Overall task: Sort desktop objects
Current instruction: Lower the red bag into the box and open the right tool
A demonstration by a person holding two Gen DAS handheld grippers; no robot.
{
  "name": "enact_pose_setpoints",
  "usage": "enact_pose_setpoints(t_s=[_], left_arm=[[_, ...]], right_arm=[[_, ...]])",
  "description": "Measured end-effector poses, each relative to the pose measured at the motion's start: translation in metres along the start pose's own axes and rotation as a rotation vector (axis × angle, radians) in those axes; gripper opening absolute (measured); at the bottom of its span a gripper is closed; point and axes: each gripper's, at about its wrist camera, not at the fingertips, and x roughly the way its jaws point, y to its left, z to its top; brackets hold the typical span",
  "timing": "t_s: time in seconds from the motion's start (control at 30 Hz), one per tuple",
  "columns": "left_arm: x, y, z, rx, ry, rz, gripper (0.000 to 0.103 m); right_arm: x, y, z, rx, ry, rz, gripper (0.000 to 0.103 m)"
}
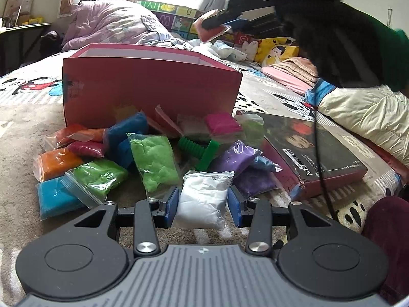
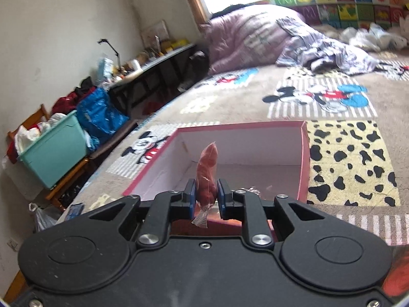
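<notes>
Several coloured clay bags lie on the bed in front of a red cardboard box [image 1: 143,87]. My left gripper [image 1: 203,206] is low on the bed, its jaws open around a white clay bag [image 1: 204,199], pads close to its sides. My right gripper [image 2: 206,196] is shut on an orange-red clay bag [image 2: 207,171] and holds it above the open red box [image 2: 304,158]. It also shows in the left wrist view [image 1: 217,23], high above the box with the bag [image 1: 208,29]. A green plastic bolt [image 1: 198,151] lies among the bags.
A dark flat box [image 1: 314,151] lies right of the pile. A cream pillow [image 1: 368,117] and pink blankets are at the right, a purple quilt [image 2: 245,35] at the back. The bed's left edge drops to a teal bin [image 2: 53,153] and a chair.
</notes>
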Motion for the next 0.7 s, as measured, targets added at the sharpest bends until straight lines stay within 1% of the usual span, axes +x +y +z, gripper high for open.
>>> enact_pose_setpoints(t_s=[0.2,0.3,0.47,0.7], left_arm=[[0.004,-0.002,0.000,0.009,0.007,-0.014,0.040],[0.006,-0.002,0.001,0.006,0.007,-0.021,0.040],[0.008,-0.001,0.005,-0.004,-0.002,-0.030,0.040],[0.010,0.002,0.011,-0.028,-0.017,-0.037,0.040]], right_arm=[[0.042,-0.018,0.010,0.028,0.117,-0.090,0.017],[0.059,-0.023,0.013,0.013,0.169,-0.138,0.017],[0.082,-0.027,0.015,0.001,0.258,-0.187,0.017],[0.104,-0.021,0.022,-0.066,0.329,-0.248,0.017]])
